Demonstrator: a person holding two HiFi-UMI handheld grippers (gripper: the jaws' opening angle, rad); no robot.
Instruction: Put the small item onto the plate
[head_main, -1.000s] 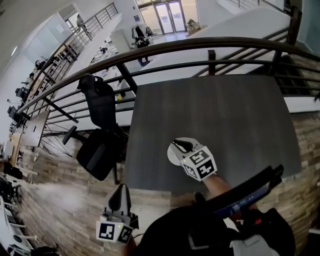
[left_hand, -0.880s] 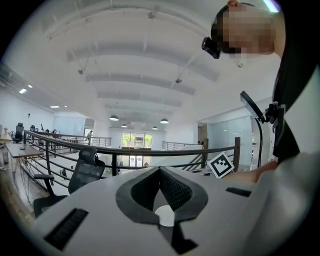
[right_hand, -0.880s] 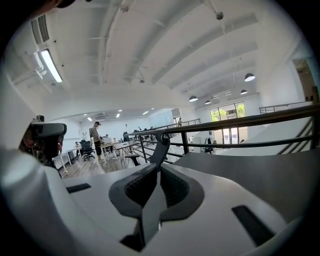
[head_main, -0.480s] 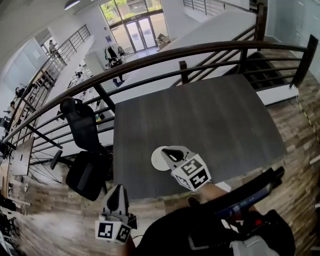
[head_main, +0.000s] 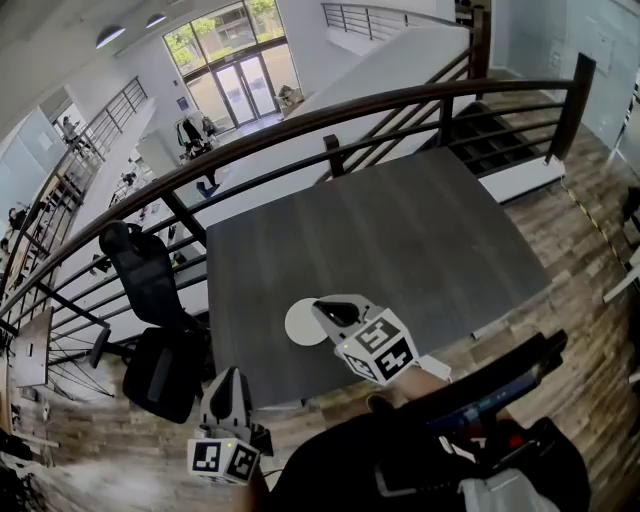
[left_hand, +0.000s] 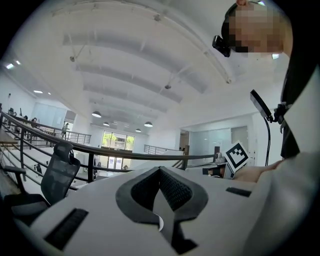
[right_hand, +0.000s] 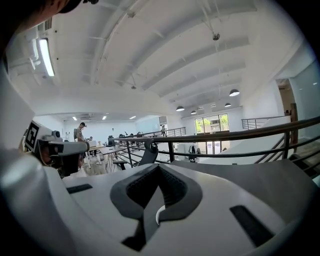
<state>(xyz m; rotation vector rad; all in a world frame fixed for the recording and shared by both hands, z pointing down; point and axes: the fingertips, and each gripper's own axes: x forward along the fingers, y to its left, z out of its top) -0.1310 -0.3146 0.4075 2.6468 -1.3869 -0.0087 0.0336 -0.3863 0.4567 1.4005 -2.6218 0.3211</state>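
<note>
A white plate lies near the front left of the dark grey table. My right gripper hovers over the plate's right edge and hides part of it. Its jaws are shut, and in the right gripper view the pads meet with nothing between them. My left gripper is held off the table's front left corner, above the wooden floor. In the left gripper view its jaws are shut too and hold nothing. No small item shows in any view.
A curved metal railing runs behind the table. A black office chair stands left of it, close to my left gripper. A dark bar crosses in front of my body at the lower right.
My right gripper has drawn back toward me and to the right, uncovering more of the plate's left side. The head view has swung. My left gripper has hardly moved.
</note>
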